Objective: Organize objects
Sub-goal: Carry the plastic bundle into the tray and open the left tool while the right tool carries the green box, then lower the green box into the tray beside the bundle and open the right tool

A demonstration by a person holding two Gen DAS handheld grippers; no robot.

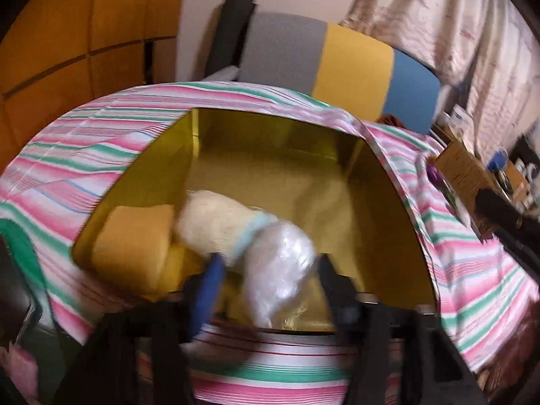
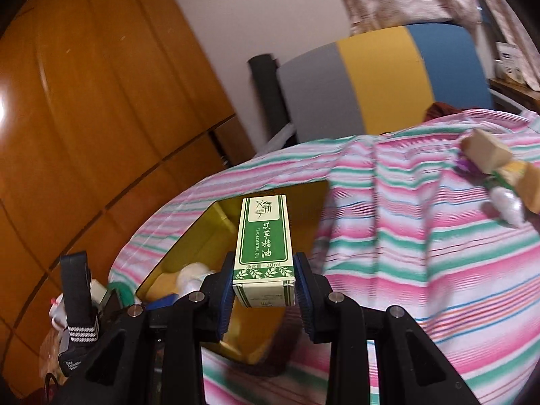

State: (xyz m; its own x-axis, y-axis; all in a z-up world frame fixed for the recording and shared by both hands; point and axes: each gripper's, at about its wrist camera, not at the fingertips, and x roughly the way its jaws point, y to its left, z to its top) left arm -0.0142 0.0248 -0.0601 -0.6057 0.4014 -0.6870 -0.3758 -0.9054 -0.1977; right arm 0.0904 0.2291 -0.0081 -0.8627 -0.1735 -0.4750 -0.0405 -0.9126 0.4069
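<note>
Gold box (image 1: 280, 155) sits open-topped on the tabletop (image 1: 111, 135), which is covered w/ a pink/green/white striped cloth that wraps up around the box's outer sides. Inside the box, left side: a folded yellow cloth (image 1: 135, 243), and right next to it a cream sock-ish roll w/ a light blue band, stuck in a clear plastic bag (image 1: 249, 236). It's blurry so can't say much more.

Left tool (image 1: 266, 270) hangs over the near edge of the box, fingers spread wide on either side of the bag, no clear contact.

Right tool (image 2: 264, 281) is pinching a small green & white carton (image 2: 265, 246) by its lower end, carton upright-ish, above the box's near corner. Label reads "TSAO ESSENTIAL OIL", Chinese chars, "10ml".

Room: orange wood cabinet panels on the left, pale wall, a grey/yellow/blue panel (image 2: 381, 81) behind the tabletop, curtain to the right. Some tan boxes (image 2: 489, 155) + small bits sit on the cloth at far right.
</note>
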